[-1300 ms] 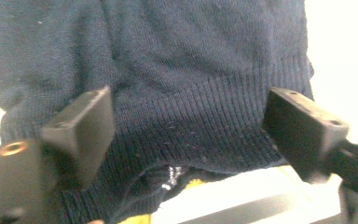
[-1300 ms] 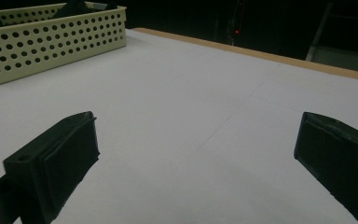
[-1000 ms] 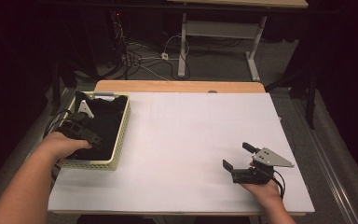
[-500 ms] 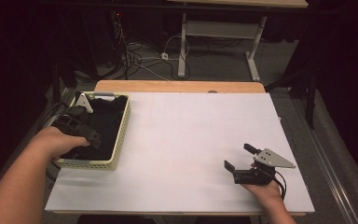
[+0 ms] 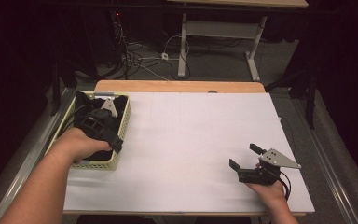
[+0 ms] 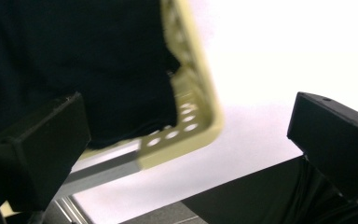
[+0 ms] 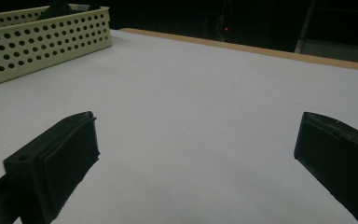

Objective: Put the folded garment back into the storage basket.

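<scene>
My left gripper (image 5: 103, 125) has slid up-frame over the perforated yellow plastic basket (image 5: 123, 122) of black cloth (image 6: 74, 60), jaws wide; right gripper (image 5: 246, 162) idle lower right, wide too.

Light falls from above onto the white table (image 5: 191, 140), bright and even, while the room beyond sinks into near-black; the left gripper view is washed out at its right, the table glaring white, the yellow basket (image 6: 196, 102) smeared by motion blur; the right gripper view is dimmer, its near jaws soft, out of focus.
</scene>
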Demonstrator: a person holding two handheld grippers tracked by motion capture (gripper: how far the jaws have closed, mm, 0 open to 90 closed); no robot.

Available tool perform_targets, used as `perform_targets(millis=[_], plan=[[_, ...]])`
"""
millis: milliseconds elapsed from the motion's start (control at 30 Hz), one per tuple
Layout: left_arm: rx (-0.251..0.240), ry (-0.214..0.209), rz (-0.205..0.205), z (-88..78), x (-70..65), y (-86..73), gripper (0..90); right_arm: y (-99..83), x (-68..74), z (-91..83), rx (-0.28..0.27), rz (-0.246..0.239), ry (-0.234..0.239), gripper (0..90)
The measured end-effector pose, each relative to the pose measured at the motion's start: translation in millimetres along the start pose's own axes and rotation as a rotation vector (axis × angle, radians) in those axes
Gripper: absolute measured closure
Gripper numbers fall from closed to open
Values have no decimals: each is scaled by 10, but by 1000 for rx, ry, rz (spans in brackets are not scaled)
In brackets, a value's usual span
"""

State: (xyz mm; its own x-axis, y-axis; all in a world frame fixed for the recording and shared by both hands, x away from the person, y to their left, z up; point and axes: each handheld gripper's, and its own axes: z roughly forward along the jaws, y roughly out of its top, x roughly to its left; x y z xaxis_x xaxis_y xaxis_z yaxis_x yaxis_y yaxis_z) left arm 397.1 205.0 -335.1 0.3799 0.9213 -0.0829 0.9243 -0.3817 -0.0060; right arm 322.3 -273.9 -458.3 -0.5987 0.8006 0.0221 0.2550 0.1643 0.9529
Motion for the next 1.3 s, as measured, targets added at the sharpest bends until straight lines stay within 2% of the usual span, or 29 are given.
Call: perform_targets(millis=[33, 67, 100, 267, 500, 600, 667, 700, 733, 767, 800, 833, 867, 933, 967, 1000, 1033, 1067, 1100, 1200, 1233, 1267, 1300], plan=[[0, 0, 0, 0, 0, 0, 0, -2, -2, -3, 1, -3, -2, 1], [5, 0, 22, 20, -89, 48, 0, -7, -5, -4, 2, -2, -4, 1], [5, 0, 22, 20, -89, 48, 0, -7, -5, -4, 2, -2, -4, 1], [-5, -28, 80, 66, -332, 214, 0, -11, -25, -1, 3, 4, -12, 1], [-11, -44, 124, 132, -496, 315, 0, -17, -40, -7, 3, 3, -19, 1], [-31, -61, 142, 152, -562, 327, 0, -20, -36, -19, 4, 3, -21, 1], [-58, -87, 152, 178, -592, 329, 0, -20, -39, -25, 1, 8, -22, 1], [-101, -104, 167, 214, -613, 326, 0, -21, -42, -32, 0, 10, -22, 1], [-121, -113, 174, 236, -624, 322, 0, -23, -45, -39, -1, 11, -24, 1], [-121, -113, 174, 236, -624, 322, 0, -23, -45, -39, -1, 11, -24, 1], [-172, -128, 198, 291, -664, 305, 0, -26, -50, -55, -3, 15, -28, 1], [-193, -137, 208, 326, -689, 296, 0, -27, -54, -63, -4, 16, -30, 1], [-193, -137, 208, 326, -689, 296, 0, -27, -54, -63, -4, 16, -30, 1], [-242, -143, 228, 410, -754, 282, 0, -27, -57, -90, -8, 14, -36, 1], [-275, -145, 244, 505, -813, 272, 0, -26, -56, -98, -9, 14, -40, 1], [-275, -145, 244, 505, -813, 272, 0, -26, -56, -98, -9, 14, -40, 1], [-318, -143, 267, 588, -859, 265, 0, -26, -60, -111, -11, 14, -45, 1], [-318, -143, 267, 588, -859, 265, 0, -29, -61, -116, -11, 15, -47, 1], [-343, -151, 268, 629, -877, 259, 0, -34, -63, -119, -8, 14, -50, 1], [-431, -194, 258, 753, -887, 235, 0, -44, -72, -126, -9, 20, -58, 0], [-486, -215, 256, 841, -879, 210, 0, -52, -82, -133, -10, 23, -62, 0], [-510, -234, 252, 888, -869, 194, 0, -58, -83, -135, -12, 22, -65, 0], [-510, -234, 252, 888, -869, 194, 0, -58, -83, -135, -12, 22, -65, 0]])
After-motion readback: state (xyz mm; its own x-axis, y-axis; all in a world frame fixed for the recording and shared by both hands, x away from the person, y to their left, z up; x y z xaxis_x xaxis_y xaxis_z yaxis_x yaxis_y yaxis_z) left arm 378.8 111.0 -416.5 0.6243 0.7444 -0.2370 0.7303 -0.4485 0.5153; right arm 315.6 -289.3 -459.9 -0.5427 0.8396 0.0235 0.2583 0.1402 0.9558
